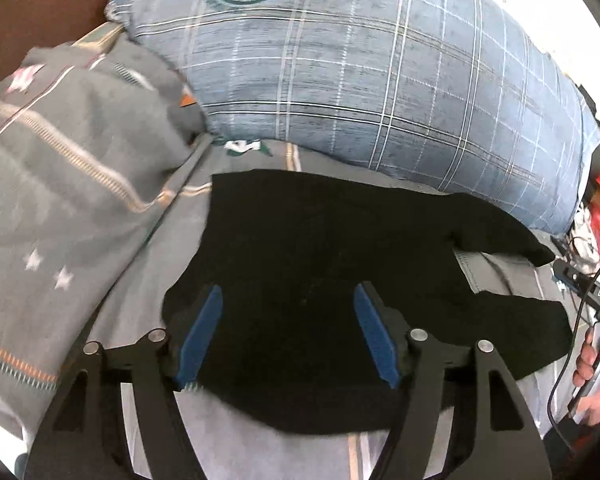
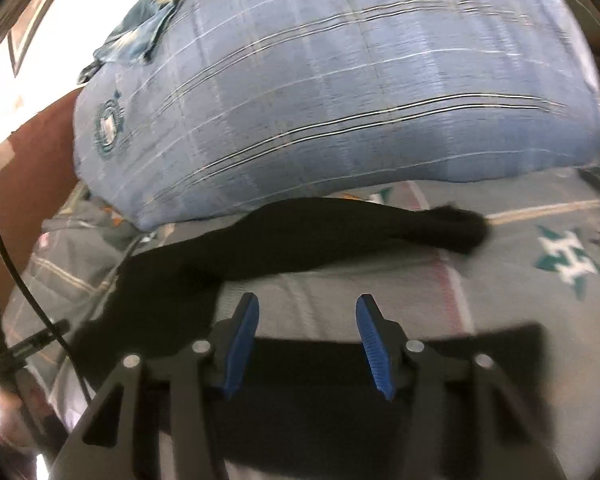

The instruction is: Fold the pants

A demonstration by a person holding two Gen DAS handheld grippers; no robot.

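Black pants [image 1: 320, 248] lie flat on the bed [image 1: 260, 452], pillow [image 1: 380, 80] at 12 o'clock. Left gripper [image 1: 288, 332] and right gripper [image 2: 306, 344]: jaws released, empty. Pants look soft, light, floppy; pinch edge or cuff.

Both tongs, left [image 1: 288, 294] and right [image 2: 308, 304], angle downward, blue pads parted, gripping nothing.
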